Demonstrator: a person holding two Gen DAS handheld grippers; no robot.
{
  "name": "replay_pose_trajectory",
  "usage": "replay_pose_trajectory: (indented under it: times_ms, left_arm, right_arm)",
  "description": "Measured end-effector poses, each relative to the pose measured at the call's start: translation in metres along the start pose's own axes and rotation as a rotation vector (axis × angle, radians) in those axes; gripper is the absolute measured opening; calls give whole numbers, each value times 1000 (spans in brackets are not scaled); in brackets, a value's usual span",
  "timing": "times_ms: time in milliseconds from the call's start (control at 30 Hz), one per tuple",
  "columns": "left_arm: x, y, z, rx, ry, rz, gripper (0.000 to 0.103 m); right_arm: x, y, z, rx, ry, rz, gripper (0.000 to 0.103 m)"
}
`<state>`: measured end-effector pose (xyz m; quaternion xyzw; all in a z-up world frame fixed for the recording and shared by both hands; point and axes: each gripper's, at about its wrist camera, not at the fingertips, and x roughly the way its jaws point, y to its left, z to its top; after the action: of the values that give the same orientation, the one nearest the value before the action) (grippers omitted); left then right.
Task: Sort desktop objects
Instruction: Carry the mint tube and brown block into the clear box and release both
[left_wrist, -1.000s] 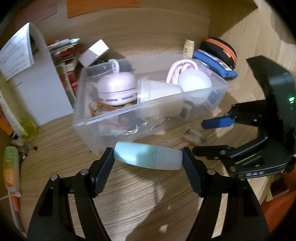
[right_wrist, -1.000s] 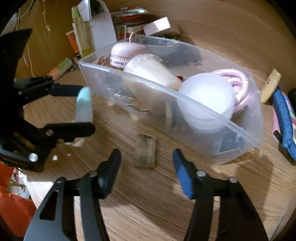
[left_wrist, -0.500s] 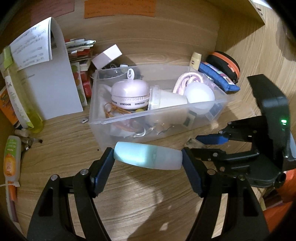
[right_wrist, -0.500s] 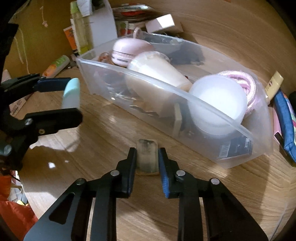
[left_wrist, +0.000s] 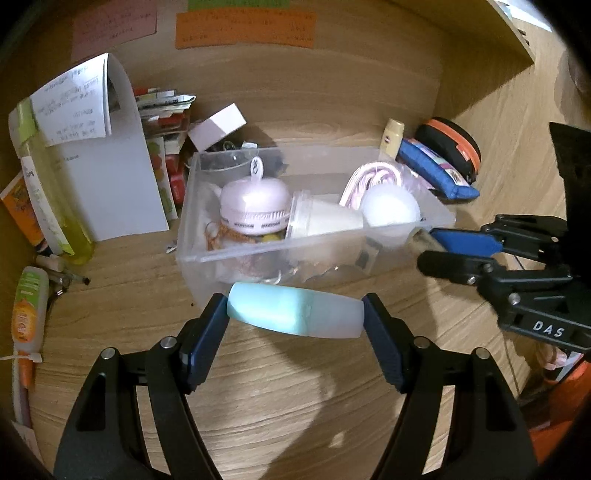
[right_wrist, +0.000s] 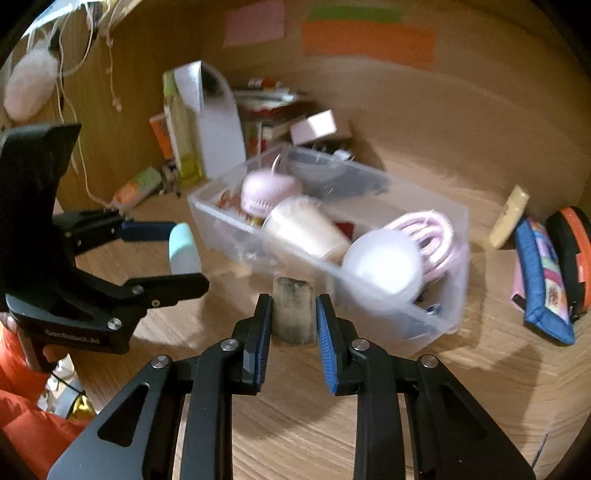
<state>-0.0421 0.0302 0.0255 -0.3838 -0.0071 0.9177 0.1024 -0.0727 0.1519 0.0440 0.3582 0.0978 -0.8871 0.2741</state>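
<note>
The right gripper (right_wrist: 293, 317) is clenched on a small translucent brownish block (right_wrist: 293, 314), its jaws having just closed on it; the block stands clear of the wooden desk (right_wrist: 480, 387), just in front of the near wall of the clear plastic bin (right_wrist: 436, 325). The block's long axis runs along the fingers, so it lies straight ahead of the jaws, pointing at the bin, which sits beyond and slightly right of it. The left gripper (left_wrist: 295, 314) grasps a pale teal tube (left_wrist: 295, 312) end to end, long axis crosswise between the pads, hovering just before the bin's near wall (left_wrist: 207, 280). Both hands look about equally near the bin. Readable writing: "DAS" on the right gripper's body in the left wrist view; the pink round device (left_wrist: 253, 205) in the bin carries a band of print too blurred to read
</note>
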Motion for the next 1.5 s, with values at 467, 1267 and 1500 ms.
replay_pose_trajectory:
  times_ms: [467,1267,1500]
  left_arm:
    - [-5,-21,45,-60,-46,-120,73]
    - [29,-20,109,-100,-84,-24,73]
    - [60,-20,116,-81,-30,9,73]
  right_arm:
    - [-13,-54,22,75,-70,-57,22]
    - [17,-83,53,151,-80,-36,22]
    - [43,-93,45,174,-7,-34,22]
